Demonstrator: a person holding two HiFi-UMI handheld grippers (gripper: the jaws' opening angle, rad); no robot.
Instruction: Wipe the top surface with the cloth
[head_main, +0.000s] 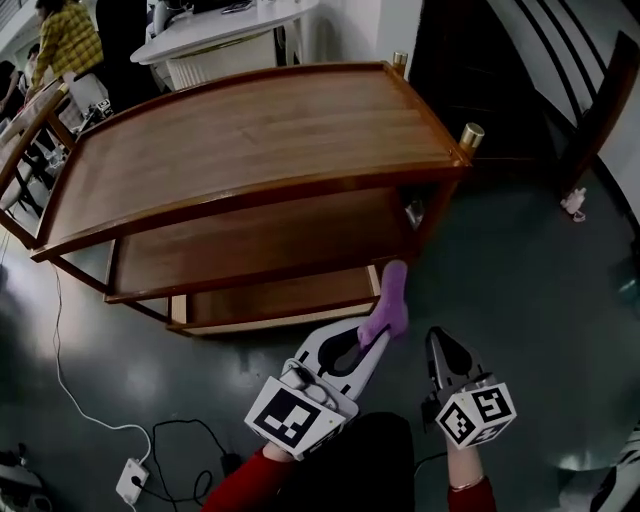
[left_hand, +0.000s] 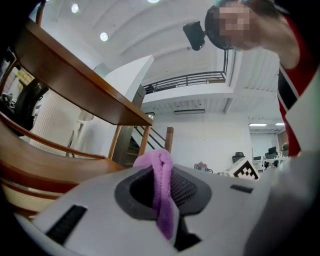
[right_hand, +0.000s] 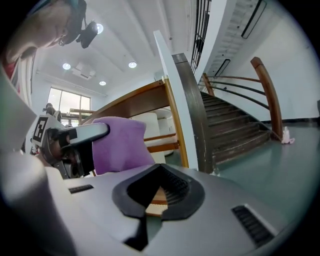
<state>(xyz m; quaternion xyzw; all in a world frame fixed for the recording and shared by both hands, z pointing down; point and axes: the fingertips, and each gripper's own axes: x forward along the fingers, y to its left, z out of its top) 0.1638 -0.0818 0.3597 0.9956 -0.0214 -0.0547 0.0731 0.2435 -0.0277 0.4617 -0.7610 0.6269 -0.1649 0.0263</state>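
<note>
Your left gripper (head_main: 372, 338) pinches the purple cloth (head_main: 388, 305) tight, low beside the cart's (head_main: 437, 205) near right corner, well below the top surface (head_main: 250, 135). Lift over the rim (head_main: 262, 194), lay the cloth flat, press lightly. Keep the right gripper (head_main: 441, 350) clear; its jaws are together and empty.

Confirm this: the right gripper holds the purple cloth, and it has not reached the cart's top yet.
Wrong gripper. The left gripper holds the cloth, which is pinched between its jaws in the left gripper view. The right gripper is shut on nothing. The rest stands: the cloth is not yet on the cart's top.
</note>
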